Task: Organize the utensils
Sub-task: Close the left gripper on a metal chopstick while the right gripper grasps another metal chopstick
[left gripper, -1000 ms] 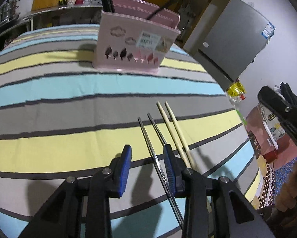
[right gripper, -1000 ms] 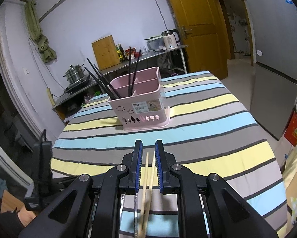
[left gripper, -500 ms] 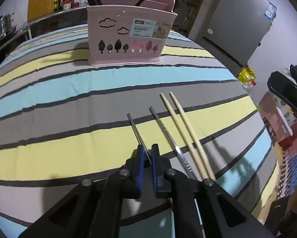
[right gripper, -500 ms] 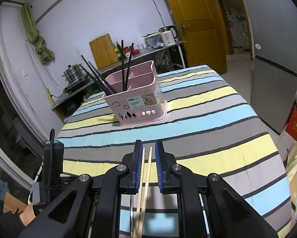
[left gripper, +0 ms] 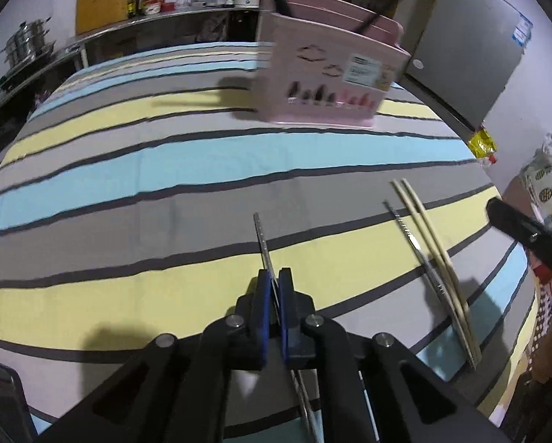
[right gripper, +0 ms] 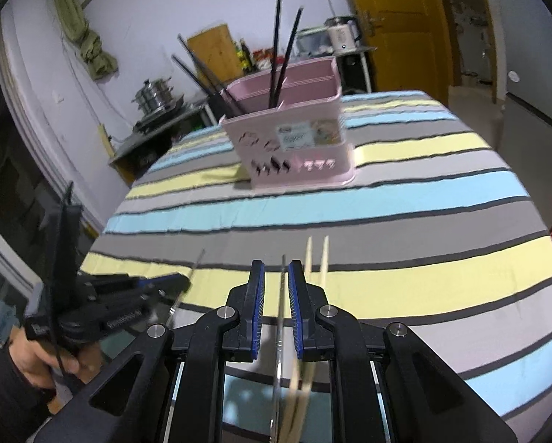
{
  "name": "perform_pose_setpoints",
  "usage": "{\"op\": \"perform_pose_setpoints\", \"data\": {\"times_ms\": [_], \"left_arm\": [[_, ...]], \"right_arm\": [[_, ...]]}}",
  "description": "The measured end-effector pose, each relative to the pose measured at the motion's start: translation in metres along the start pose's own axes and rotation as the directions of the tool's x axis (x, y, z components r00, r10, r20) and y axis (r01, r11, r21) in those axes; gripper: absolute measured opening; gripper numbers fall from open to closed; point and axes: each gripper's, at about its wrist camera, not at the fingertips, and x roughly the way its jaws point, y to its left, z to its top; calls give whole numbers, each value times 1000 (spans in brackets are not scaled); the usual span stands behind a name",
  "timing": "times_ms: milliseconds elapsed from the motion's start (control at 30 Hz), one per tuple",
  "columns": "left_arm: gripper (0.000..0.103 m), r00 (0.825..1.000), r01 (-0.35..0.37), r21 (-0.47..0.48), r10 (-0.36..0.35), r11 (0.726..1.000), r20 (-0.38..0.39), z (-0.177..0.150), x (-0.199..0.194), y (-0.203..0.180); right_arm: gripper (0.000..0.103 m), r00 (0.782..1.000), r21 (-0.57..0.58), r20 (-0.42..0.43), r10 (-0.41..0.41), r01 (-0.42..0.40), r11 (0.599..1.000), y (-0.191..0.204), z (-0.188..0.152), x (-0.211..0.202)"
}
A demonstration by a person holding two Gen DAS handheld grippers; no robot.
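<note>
Clamping one metal chopstick [left gripper: 264, 243] between its blue pads, the left gripper [left gripper: 275, 288] is fully clenched at the near edge of the table; the chopstick's tip projects forward over a yellow stripe of the striped tablecloth [left gripper: 128, 170]. In the right wrist view this same gripper [right gripper: 165, 288] sits at the near left, with a person's hand [right gripper: 36, 361] wrapped around its grip.

The right gripper [right gripper: 276, 288] stands with its jaws a narrow gap apart. A second metal chopstick [right gripper: 281, 313] lies in that gap on the cloth, and no pad contact with it can be seen. Just right of the right pad, the two wooden chopsticks [right gripper: 316, 254] lie side by side, tips pointing far. In the left wrist view the second metal chopstick [left gripper: 416, 247] and the wooden pair [left gripper: 431, 236] lie close together at the right, well apart from the held one.

Farther on, the pink utensil basket [right gripper: 294, 144] stands upright on the cloth near the far side of the table. Black chopsticks [right gripper: 283, 55] stand tilted in its compartments.
</note>
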Motion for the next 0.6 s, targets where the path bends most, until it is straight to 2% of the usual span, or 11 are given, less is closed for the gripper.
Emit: {"op": "perform_pose_setpoints", "data": {"times_ms": [267, 600], "left_arm": [[7, 1000, 10, -15, -10, 1000, -6, 1, -3, 19], [8, 1000, 7, -24, -7, 1000, -29, 15, 10, 19]], "right_arm": [[13, 993, -72, -113, -38, 30, 997, 14, 1, 46], [13, 970, -112, -211, -121, 100, 989, 11, 5, 83]]}}
